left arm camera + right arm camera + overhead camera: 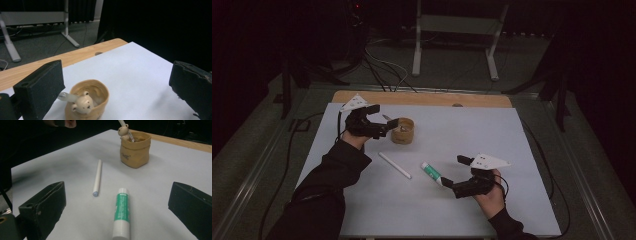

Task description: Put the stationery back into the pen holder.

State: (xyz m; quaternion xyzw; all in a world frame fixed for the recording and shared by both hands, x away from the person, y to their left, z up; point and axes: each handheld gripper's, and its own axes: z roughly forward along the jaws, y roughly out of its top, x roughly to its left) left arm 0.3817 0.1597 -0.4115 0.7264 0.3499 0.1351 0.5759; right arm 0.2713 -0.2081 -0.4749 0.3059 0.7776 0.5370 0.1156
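So far my right claw (117, 202) gapes wide around the untouched glue stick (121, 213), my left claw (117, 82) released beside the cup (87, 102).

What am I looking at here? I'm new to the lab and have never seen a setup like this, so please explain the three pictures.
There is no robot here. A person sits at a table and holds a hand tool with two black jaws in each hand: the left gripper and the right gripper.

The high view comes from a fixed camera above the table. The other two come from cameras riding on each gripper, looking out between its own jaws.

On the white sheet stand a tan holder with a bear-topped pen inside, a white pen lying flat, and a green and white glue stick.

Nothing is held. The left jaws stand open beside the holder, and the right jaws stand open with the glue stick lying between them, untouched.
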